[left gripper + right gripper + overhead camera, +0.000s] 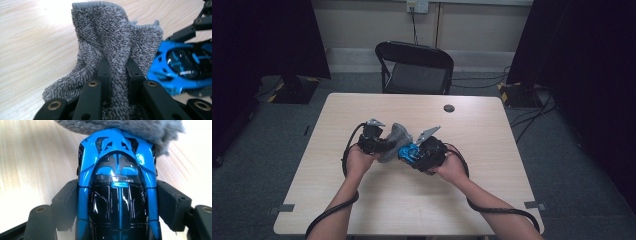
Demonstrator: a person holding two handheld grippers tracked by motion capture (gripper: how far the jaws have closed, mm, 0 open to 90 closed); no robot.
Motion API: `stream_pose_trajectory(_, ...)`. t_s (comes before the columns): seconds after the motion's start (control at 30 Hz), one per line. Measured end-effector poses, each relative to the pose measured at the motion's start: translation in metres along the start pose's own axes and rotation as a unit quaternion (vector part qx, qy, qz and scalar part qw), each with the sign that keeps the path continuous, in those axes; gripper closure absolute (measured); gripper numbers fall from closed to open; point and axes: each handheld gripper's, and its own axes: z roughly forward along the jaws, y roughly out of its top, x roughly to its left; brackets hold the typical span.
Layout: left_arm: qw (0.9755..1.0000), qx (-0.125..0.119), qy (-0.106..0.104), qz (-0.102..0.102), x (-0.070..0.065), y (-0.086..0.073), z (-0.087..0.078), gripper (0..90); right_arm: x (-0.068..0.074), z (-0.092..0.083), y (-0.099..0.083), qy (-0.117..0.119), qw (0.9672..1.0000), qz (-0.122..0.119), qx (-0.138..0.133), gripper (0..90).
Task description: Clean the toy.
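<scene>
Above the near middle of the table [362, 210], a blue toy car [117, 190] is clamped by its flanks in the right gripper [424, 152]. A bunched grey towel [112, 47] is pinched tight in the left gripper [373, 142] and is pressed on the car's far end. If hard wiping is done, the glossy car could be twisted out of the pads. Its long axis is laid along the jaws, pointed away toward the towel.

no legible text, labels or signs
</scene>
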Motion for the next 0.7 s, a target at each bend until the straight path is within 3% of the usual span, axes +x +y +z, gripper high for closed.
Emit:
stream_pose_trajectory(0.57, 0.9992, 0.003, -0.039, 0.005, -0.013, -0.015, -0.007, 77.6, -0.021, -0.007, -0.003, -0.024, 0.9993, 0.028, 0.009, 26.3)
stream_pose_trajectory(0.7, 0.9984, 0.01, -0.05, 0.025, -0.021, -0.017, -0.009, 77.6, -0.023, -0.007, -0.004, -0.026, 0.9991, 0.031, 0.01, 26.3)
